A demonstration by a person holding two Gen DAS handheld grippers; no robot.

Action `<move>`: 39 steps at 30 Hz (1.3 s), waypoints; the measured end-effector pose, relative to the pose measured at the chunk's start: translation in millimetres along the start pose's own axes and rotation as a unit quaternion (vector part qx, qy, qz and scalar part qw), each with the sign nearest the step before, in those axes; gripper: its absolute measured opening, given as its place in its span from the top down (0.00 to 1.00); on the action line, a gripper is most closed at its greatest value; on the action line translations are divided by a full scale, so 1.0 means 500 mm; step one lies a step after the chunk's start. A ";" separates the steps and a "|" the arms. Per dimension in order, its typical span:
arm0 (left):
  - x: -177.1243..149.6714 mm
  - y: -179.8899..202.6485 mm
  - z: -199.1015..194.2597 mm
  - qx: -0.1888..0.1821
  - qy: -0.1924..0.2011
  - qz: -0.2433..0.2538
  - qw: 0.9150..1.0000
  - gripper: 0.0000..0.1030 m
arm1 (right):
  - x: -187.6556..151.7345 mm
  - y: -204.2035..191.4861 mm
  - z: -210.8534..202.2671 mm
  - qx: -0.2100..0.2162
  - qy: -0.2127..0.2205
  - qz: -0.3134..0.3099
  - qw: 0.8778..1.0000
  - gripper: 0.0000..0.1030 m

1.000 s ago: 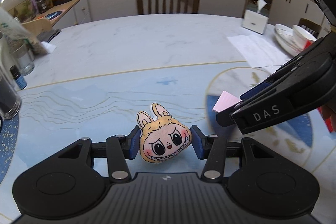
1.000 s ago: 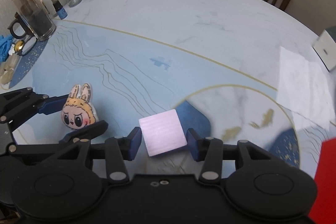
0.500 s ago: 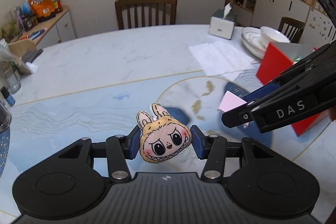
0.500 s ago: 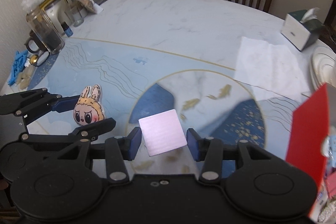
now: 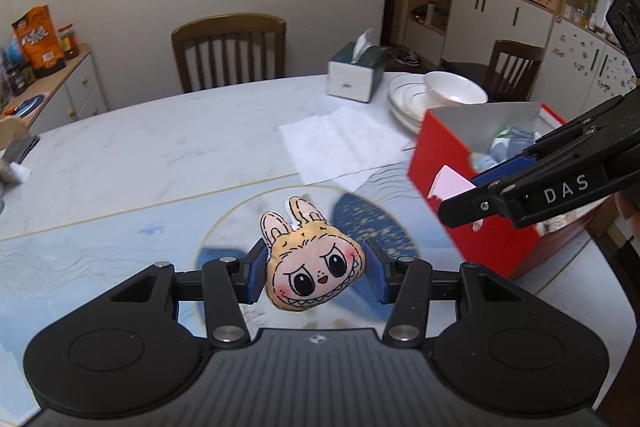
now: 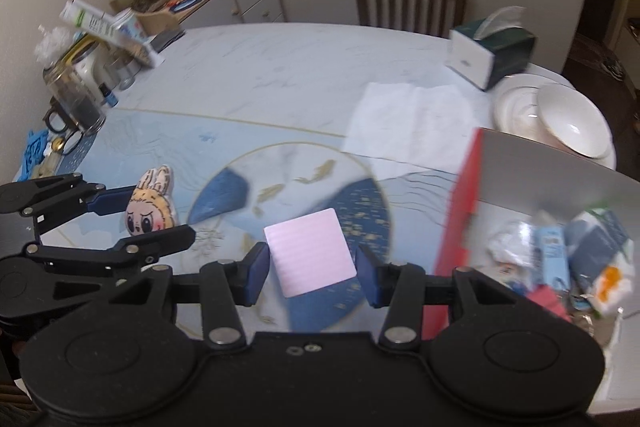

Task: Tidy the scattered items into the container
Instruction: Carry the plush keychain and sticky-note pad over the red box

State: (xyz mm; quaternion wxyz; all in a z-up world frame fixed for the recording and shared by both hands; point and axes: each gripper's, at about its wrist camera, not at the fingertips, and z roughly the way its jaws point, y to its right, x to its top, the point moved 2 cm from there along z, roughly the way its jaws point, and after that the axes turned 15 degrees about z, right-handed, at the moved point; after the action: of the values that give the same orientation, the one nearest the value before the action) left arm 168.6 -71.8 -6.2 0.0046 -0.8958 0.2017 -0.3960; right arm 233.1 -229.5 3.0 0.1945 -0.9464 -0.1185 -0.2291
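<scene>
A: Both grippers have travelled across the tabletop (image 5: 168, 147) toward its right edge since the earlier frames; the red box (image 5: 452, 163), then out of sight, now fills the right side of each view.

B: Item one?

A: Left gripper (image 5: 315, 269), jaws narrowed and clamped on the plush rabbit-eared face (image 5: 312, 267), one blue pad against each cheek. Toy held clear of the tabletop, above the round blue-and-gold motif (image 6: 280, 187).

B: Item two?

A: Right gripper (image 6: 311, 263), jaws equally narrow, pinching the pink note pad (image 6: 310, 251) by two opposite edges. Pad lifted off the surface, just beside the box's red wall, not yet over the opening.

B: Container contents?

A: Packets and wrappers (image 6: 580, 247), blurred; individual pieces cannot be told apart.

B: Remaining stock?

A: Tissue box (image 5: 352, 75), stacked plates with a bowl (image 5: 436, 95) and a paper sheet (image 5: 340, 143) toward the far right edge.
</scene>
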 end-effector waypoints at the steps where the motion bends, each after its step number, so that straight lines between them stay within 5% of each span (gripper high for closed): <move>1: 0.007 0.008 0.001 -0.002 0.001 0.002 1.000 0.53 | 0.001 0.014 -0.007 -0.001 0.003 0.003 1.000 0.55; 27: 0.198 0.272 0.129 -0.079 0.012 0.111 0.991 0.53 | -0.013 0.368 -0.144 -0.072 0.059 0.104 0.990 0.55; 39: 0.271 0.340 0.254 -0.091 -0.017 0.158 0.983 0.53 | -0.046 0.415 -0.115 -0.080 0.024 0.107 0.991 0.55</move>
State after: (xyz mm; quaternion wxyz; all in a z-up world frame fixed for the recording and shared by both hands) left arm 280.0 -296.7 -26.0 -0.0112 -0.8559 0.3759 -0.3550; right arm 256.1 -443.1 -26.1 0.1443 -0.9603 0.0074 -0.2388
